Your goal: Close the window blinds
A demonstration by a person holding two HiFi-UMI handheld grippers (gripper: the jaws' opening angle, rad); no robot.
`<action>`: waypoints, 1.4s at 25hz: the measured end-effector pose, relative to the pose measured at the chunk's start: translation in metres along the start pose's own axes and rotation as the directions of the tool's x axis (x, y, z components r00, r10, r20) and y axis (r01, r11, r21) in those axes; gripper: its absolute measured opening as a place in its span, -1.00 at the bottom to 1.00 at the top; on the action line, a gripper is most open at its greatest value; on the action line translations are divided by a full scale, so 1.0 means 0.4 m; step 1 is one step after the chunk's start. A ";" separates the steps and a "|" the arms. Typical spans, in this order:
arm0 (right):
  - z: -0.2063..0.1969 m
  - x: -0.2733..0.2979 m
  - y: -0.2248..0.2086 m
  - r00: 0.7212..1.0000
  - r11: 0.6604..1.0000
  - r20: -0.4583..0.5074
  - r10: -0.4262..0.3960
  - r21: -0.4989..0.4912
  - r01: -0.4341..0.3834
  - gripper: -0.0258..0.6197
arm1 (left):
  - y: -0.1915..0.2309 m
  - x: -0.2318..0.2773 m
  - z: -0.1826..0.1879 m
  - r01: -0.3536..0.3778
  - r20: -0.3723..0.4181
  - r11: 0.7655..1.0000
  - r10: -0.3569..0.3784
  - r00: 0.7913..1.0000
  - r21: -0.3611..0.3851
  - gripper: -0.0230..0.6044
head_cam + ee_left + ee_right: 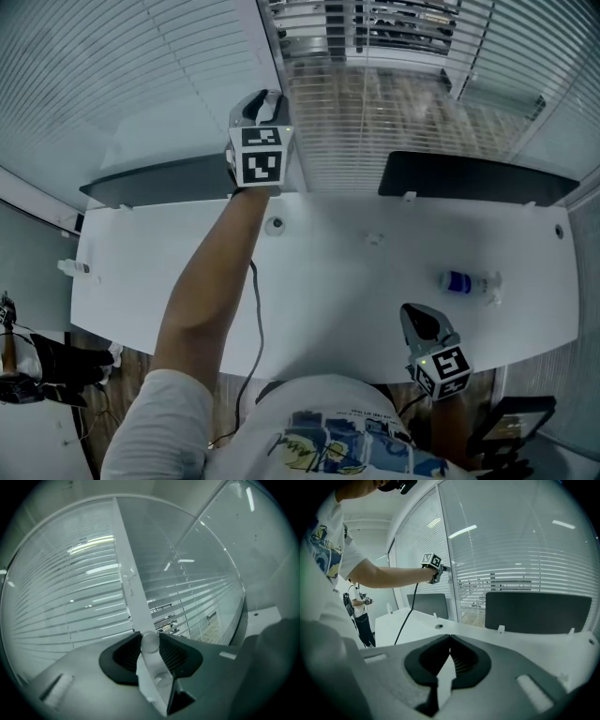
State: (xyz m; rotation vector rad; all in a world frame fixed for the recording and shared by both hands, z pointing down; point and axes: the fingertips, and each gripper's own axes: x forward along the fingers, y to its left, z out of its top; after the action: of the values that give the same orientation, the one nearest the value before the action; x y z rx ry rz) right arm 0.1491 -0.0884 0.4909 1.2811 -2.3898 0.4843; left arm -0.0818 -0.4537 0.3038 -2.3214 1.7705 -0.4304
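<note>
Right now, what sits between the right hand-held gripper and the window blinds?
In the head view, a small bottle lies on the white desk, then a dark divider panel stands before the blinds.

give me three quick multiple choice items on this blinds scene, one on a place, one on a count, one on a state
1. Where does the bottle lie?
A on the desk
B on the floor
C on a chair

2. How many dark panels stand along the desk's far edge?
A one
B two
C four

3. The left tongs are
A open and empty
B shut on the blind wand
C shut on the bottle

Answers:
1 A, it lies on its side on the white top.
2 B, one stands on each side of the window post.
3 B, the pads press the wand from both sides.
</note>
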 end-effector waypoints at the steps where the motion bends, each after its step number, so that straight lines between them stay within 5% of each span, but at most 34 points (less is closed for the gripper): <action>1: 0.000 0.002 0.001 1.000 1.000 0.000 0.002 0.000 -0.002 -0.91 | 0.003 -0.001 0.000 0.000 0.003 0.999 0.000 1.000 -0.039 -0.53; 9: 0.000 0.007 -0.007 1.000 1.000 0.001 0.010 -0.001 -0.010 -0.91 | 0.009 -0.005 -0.003 0.027 0.006 0.957 -0.026 1.000 -0.289 -0.53; 25: 0.005 0.014 -0.004 1.000 1.000 -0.002 0.019 -0.003 -0.019 -0.91 | 0.021 -0.004 -0.010 0.076 0.014 0.835 -0.082 0.997 -0.545 -0.53; 29: 0.001 0.013 -0.013 1.000 1.000 0.000 0.017 -0.004 -0.017 -0.91 | 0.014 0.002 -0.013 0.074 0.008 0.861 -0.081 0.997 -0.504 -0.52; 35: -0.002 0.003 -0.007 1.000 1.000 -0.005 0.006 -0.002 -0.006 -0.91 | 0.015 -0.005 -0.015 0.044 -0.039 0.969 -0.055 0.998 -0.242 -0.49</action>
State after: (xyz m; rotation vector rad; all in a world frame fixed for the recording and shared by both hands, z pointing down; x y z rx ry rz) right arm 0.1510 -0.0902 0.4924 1.2703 -2.3899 0.4864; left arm -0.0899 -0.4534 0.3073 -2.5424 1.8842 -0.2913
